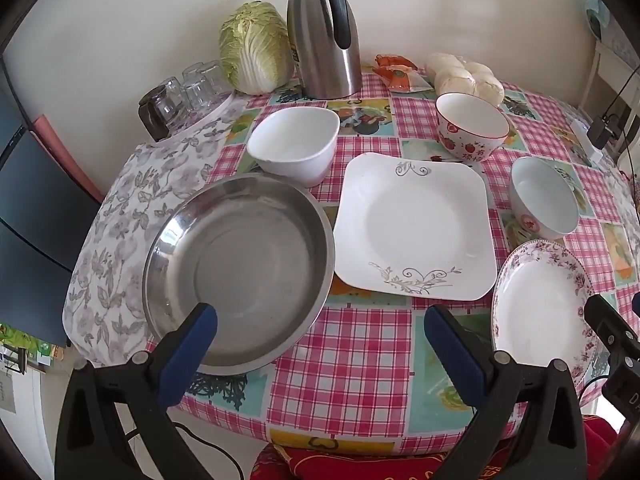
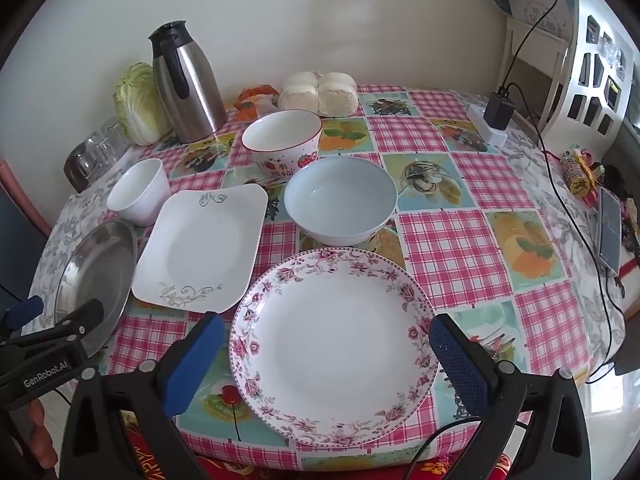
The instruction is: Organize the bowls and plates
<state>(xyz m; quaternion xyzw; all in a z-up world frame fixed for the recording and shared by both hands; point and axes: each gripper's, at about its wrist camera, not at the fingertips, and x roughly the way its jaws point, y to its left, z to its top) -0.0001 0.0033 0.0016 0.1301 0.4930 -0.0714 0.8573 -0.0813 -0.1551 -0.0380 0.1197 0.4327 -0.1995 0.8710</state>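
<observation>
Six dishes sit in front of you on the bench (image 2: 440, 236): three plates and three bowls. Counting the plates, you have one steel plate (image 1: 240, 268) at the left of the left wrist view, one square white plate (image 1: 414, 226) just beside it at centre, and one round floral plate (image 2: 334, 344) low in the right wrist view. Counting the bowls, one plain white bowl (image 1: 294, 144) stands behind the steel plate, one strawberry bowl (image 1: 472, 126) stands toward the upper right, and one pale blue bowl (image 2: 340, 200) sits just behind the floral plate. Your left tool (image 1: 320, 322) hangs with its blue pads wide apart, gripping nothing, one pad over the steel plate's near rim. Your right tool (image 2: 326, 338) is equally spread and empty, its pads flanking the floral plate in the frame. At the back you also have one steel jug (image 1: 324, 32), one cabbage (image 1: 256, 48), a cluster of glasses (image 1: 184, 92), a bag of white buns (image 2: 320, 92) and one orange packet (image 1: 400, 72). A pink checked oilcloth with fruit panels covers the round bench, which stands against a cream wall; a charger (image 2: 498, 110) and one phone (image 2: 610, 228) lie at the right.
</observation>
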